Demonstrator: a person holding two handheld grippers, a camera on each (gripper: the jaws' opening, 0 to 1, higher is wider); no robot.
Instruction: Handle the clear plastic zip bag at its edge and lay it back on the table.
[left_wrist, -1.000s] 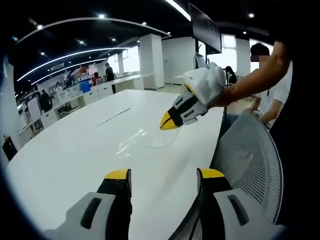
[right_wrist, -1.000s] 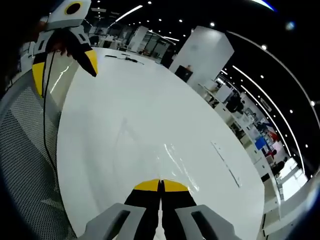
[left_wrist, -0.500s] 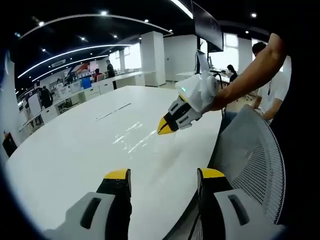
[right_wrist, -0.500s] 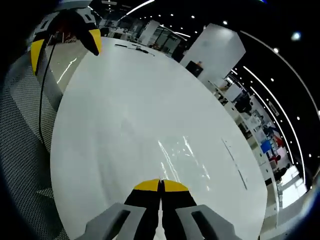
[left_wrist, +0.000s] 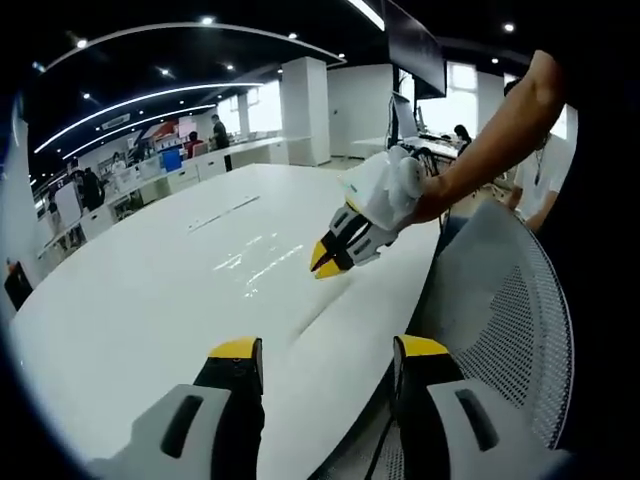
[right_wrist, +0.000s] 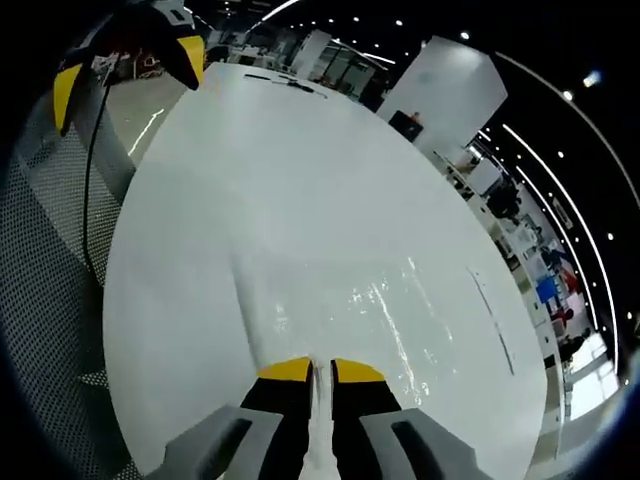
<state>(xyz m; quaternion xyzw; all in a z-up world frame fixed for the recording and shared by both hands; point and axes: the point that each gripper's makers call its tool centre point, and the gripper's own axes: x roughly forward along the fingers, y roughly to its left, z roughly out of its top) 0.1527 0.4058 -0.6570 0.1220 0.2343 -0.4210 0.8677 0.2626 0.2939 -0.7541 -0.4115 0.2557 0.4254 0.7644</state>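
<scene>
clear zip bag (right_wrist: 330, 300), glossy, flat on white table (right_wrist: 250, 180)

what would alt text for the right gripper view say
The right gripper, yellow-tipped jaws nearly closed, pinches the edge of a clear plastic zip bag over a white table. The left gripper hangs open at upper left above a mesh chair.

Bright ceiling strips (left_wrist: 130, 105) and spots, glare streaks on the white table (right_wrist: 300, 200) (strongest toward 3 o'clock), window (left_wrist: 460, 95) blown out, fisheye bending at edges
</scene>
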